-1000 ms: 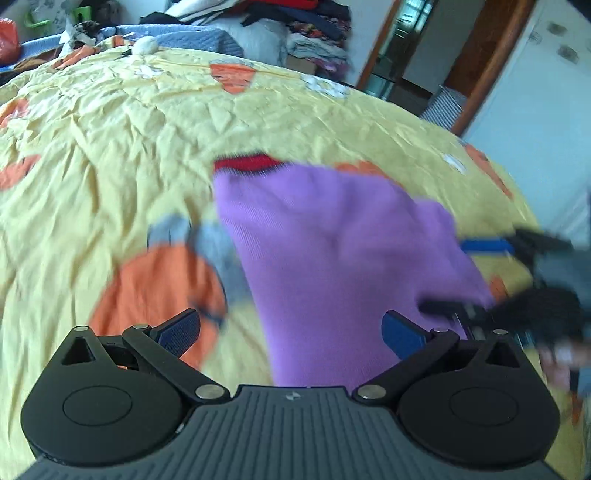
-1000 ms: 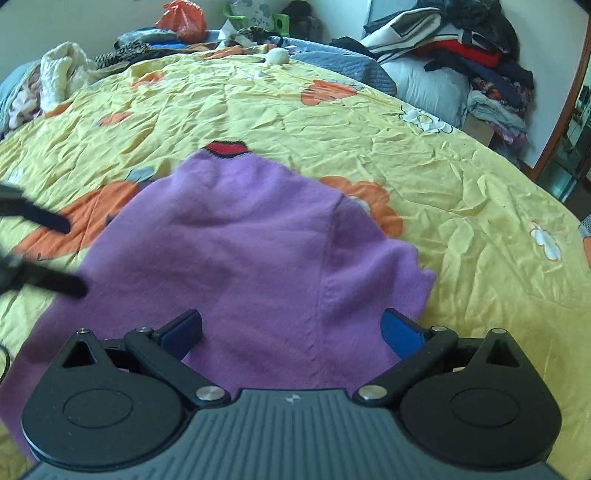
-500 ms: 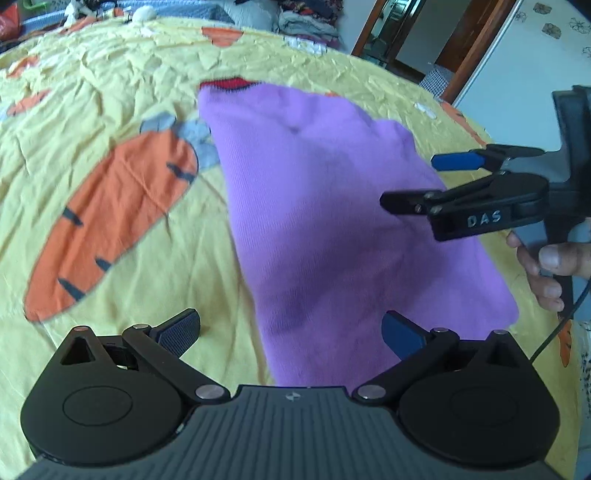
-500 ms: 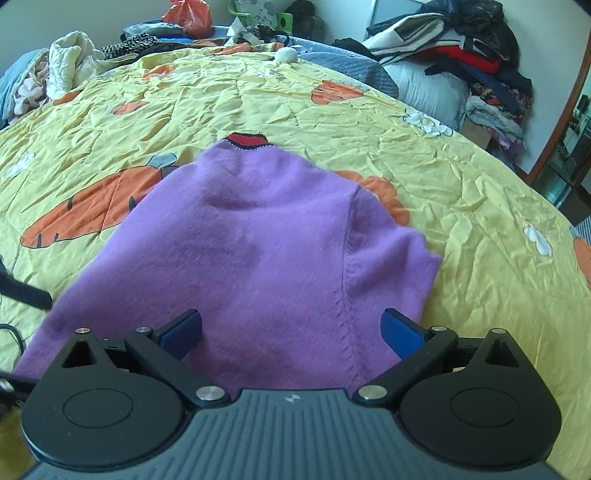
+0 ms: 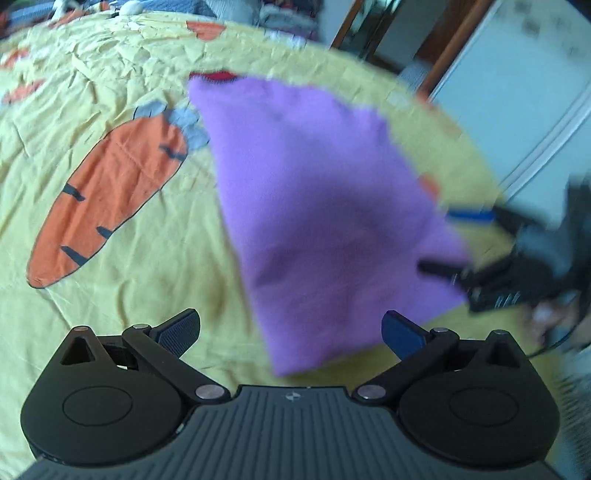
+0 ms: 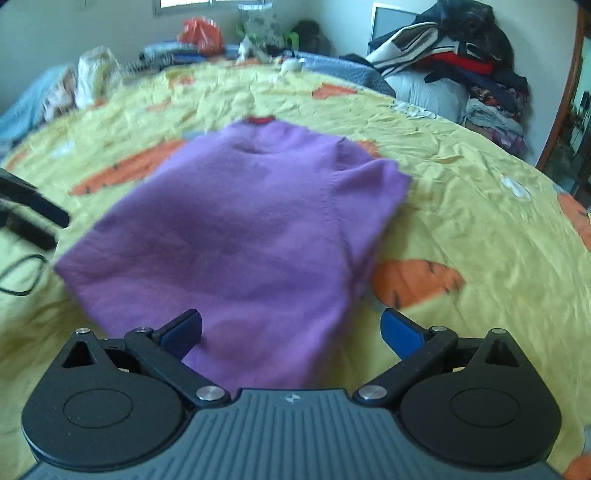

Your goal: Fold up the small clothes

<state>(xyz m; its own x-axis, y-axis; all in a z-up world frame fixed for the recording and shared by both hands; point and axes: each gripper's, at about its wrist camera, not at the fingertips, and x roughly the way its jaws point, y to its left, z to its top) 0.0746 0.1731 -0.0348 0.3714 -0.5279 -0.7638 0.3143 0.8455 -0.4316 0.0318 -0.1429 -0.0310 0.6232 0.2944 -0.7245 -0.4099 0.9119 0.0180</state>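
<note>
A small purple sweater (image 5: 325, 206) with a red collar (image 5: 218, 76) lies flat on the yellow carrot-print bedsheet (image 5: 92, 302), folded into a narrow shape. My left gripper (image 5: 291, 328) is open just short of the near hem, with nothing between its fingers. In the right wrist view the sweater (image 6: 251, 229) spreads ahead, its hem reaching between the open fingers of my right gripper (image 6: 291, 328). From the left wrist view, the right gripper (image 5: 454, 242) is blurred at the sweater's right corner, jaws apart. The left gripper (image 6: 37, 218) shows at the left edge.
A big orange carrot print (image 5: 110, 184) lies left of the sweater. Piled clothes (image 6: 461, 66) and bags (image 6: 199, 35) crowd the far side of the bed. A cable (image 6: 22, 273) trails at the left. A wooden door frame (image 5: 454, 48) stands to the right.
Both grippers have drawn back a little and the views are motion-blurred. The right gripper has dropped lower toward the sweater's right corner. The sweater itself lies as before.
</note>
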